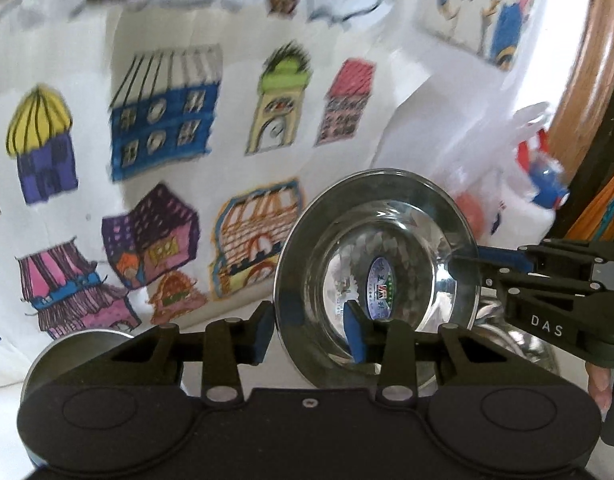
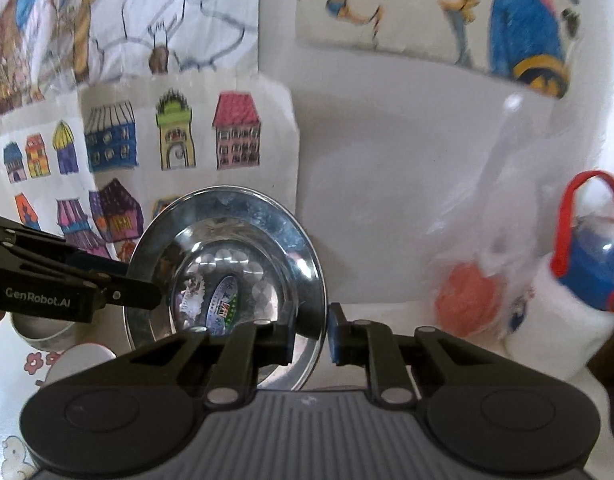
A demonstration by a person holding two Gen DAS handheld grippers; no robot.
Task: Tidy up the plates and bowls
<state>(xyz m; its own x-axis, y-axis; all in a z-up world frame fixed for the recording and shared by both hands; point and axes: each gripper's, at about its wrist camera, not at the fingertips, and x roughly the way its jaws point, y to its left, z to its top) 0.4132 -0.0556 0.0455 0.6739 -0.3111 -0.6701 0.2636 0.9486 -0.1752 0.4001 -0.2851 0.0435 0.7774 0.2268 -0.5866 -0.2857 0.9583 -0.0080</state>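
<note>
- Because both views are blurred at the edges, the wall drawings of coloured houses (image 1: 163, 112) read clearly only near the middle, and the cartoon figures higher up are smeared.
- Low in the left wrist view, the left tool's own body hides most of a grey round dish (image 1: 83, 344); only its upper rim shows, so whether it is a plate or a bowl cannot be told.
- Beneath the lifted bowl, a second steel vessel (image 1: 519, 344) is cut off by the right tool, and its contents are hidden.
- Left tool (image 1: 309, 326): its blue-padded fingers stand a small way apart with the near rim of the steel bowl (image 1: 377, 276) between them, one pad outside the rim and one inside the bowl; whether both pads press the metal is hard to tell.
- Right tool (image 2: 311, 334): its fingers sit close together astride the bowl's (image 2: 227, 276) opposite rim, again one inside and one outside, seemingly pinching it.
- Steel bowl: held tilted, its mouth facing the cameras, above the tabletop (image 2: 11, 364); nothing lies in it except an oval sticker (image 1: 381, 284) on the bottom.
- At the right, a clear plastic bag (image 2: 503, 240) holds an orange round thing (image 2: 467, 304), beside a blue container with a red handle (image 2: 591, 256).
</note>
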